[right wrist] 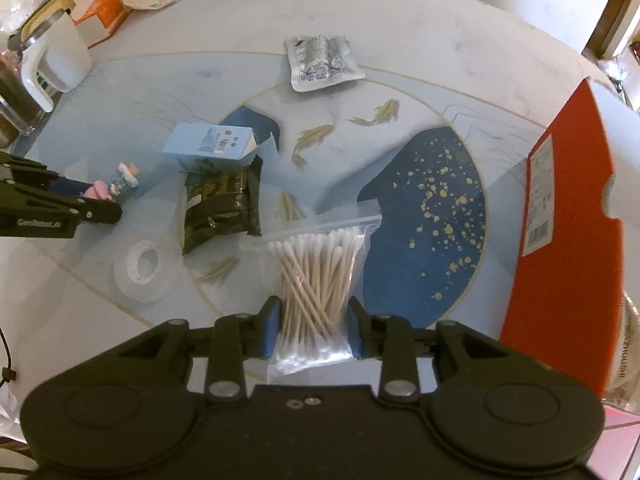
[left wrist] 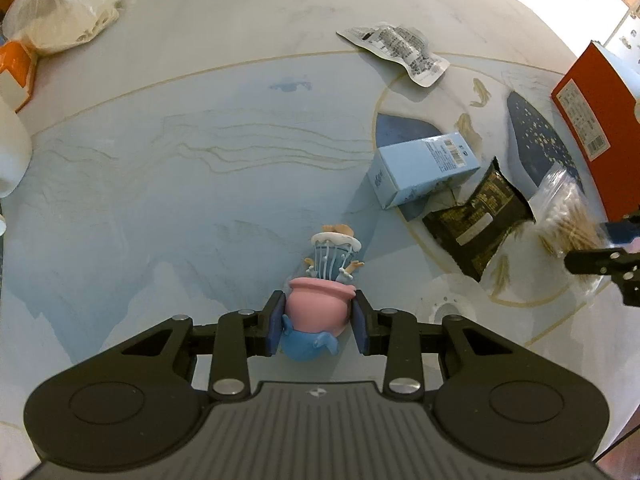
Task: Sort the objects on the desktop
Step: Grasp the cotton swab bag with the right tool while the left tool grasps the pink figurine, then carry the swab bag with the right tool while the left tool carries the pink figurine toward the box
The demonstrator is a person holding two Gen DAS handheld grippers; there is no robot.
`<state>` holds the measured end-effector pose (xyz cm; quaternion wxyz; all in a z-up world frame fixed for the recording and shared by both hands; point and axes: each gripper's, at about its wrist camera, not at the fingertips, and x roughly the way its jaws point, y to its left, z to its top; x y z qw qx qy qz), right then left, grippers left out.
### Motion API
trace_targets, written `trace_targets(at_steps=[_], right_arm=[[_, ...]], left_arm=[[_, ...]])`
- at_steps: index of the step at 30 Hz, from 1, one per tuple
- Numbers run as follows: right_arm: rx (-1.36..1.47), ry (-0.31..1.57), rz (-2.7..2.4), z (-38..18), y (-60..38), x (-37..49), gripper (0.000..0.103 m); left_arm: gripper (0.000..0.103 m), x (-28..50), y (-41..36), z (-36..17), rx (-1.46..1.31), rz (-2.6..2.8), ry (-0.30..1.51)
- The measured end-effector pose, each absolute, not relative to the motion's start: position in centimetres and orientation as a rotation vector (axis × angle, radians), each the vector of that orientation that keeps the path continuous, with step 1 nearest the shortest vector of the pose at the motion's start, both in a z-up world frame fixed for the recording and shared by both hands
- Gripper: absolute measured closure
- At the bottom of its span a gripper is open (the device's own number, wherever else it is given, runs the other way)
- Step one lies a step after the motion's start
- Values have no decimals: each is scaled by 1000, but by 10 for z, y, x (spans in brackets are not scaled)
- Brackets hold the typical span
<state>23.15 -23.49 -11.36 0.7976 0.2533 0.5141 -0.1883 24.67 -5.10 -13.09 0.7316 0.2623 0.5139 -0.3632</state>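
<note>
Pink-potted figurine [left wrist: 320, 304] clamped left, cotton-swab bag [right wrist: 316, 300] clamped right

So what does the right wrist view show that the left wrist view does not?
Only the right wrist view shows the tape roll, the white jug and the right claw shut on the cotton swab bag.

Only the left wrist view shows the left claw closed on the figurine from close up.

Both show the light blue box, the black packet, the silver packet and the red box.
</note>
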Motion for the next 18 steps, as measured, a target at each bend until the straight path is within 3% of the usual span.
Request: trace_targets(at_steps=[18], right_arm=[[577, 1055, -340, -84, -230, 206, 71]], left_arm=[[70, 224, -34, -118, 513, -817, 1185]])
